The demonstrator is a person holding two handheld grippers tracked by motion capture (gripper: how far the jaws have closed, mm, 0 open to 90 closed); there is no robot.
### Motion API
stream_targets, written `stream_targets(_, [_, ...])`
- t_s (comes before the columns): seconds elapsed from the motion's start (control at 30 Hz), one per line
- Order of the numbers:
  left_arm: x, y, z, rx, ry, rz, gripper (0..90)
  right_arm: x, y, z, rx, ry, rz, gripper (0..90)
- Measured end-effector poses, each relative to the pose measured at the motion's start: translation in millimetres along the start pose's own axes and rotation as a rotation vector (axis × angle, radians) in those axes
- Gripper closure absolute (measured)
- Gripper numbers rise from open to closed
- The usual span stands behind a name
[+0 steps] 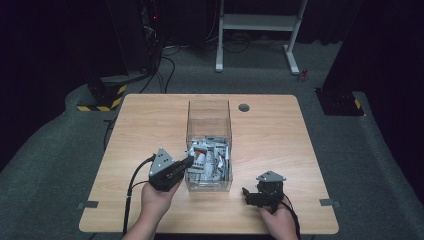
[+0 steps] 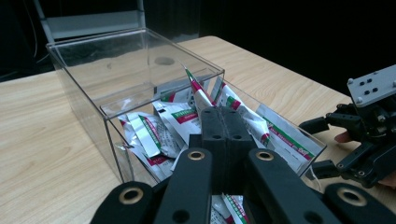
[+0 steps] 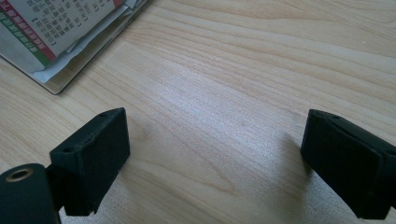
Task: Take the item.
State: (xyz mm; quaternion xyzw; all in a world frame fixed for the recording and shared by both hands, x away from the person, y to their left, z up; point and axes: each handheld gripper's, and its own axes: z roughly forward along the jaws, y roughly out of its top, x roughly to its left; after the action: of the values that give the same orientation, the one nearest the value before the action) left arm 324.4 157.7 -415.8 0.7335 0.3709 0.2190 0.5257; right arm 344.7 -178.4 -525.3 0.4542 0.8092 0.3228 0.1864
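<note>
Clear box (image 1: pixel 209 131) of red-green printed sachets (image 2: pixel 182 116), writing illegible

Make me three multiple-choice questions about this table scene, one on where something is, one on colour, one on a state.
1. Where are the sachets?
A. inside the clear box
B. scattered on the floor
C. stacked under the table

2. What colour are the bands printed on the sachets?
A. blue and yellow
B. red and green
C. plain black

3. How do the right claw's jaws stand?
A. shut on a sachet
B. wide apart over bare wood
C. gripping the box's wall

Answers: 1 A, the high view shows them piled at the near end of the clear box. 2 B, the left gripper view shows red and green stripes on white. 3 B, the right gripper view shows bare tabletop between the jaws.
</note>
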Motion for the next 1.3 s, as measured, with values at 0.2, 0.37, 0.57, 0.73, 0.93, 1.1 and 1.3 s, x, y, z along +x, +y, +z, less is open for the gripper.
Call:
stream_targets(0.2, [2.2, 3.0, -6.4, -0.016, 0.009, 0.004, 90.0, 0.0, 0.0, 0.0, 0.000, 0.000, 0.001, 7.8])
stream_targets(0.37, [6.1, 4.0, -13.6, -0.027, 0.023, -0.001, 90.0, 0.0, 0.0, 0.0, 0.000, 0.000, 0.001, 7.8])
stream_targets(0.57, [10.3, 4.4, -20.4, -0.036, 0.035, -0.001, 90.0, 0.0, 0.0, 0.0, 0.000, 0.000, 0.001, 7.8])
stream_targets(0.73, [14.5, 3.9, -25.9, -0.039, 0.046, -0.001, 90.0, 0.0, 0.0, 0.0, 0.000, 0.000, 0.001, 7.8])
stream_targets(0.93, [21.0, 2.3, -33.2, -0.044, 0.066, -0.006, 90.0, 0.0, 0.0, 0.0, 0.000, 0.000, 0.001, 7.8])
stream_targets(1.1, [26.4, 0.4, -38.5, -0.051, 0.082, -0.016, 90.0, 0.0, 0.0, 0.1, -0.001, 0.001, 0.001, 7.8])
stream_targets(1.3, [34.6, -2.3, -44.8, -0.053, 0.106, -0.020, 90.0, 0.1, 0.0, 0.0, 0.000, 0.000, 0.001, 7.8])
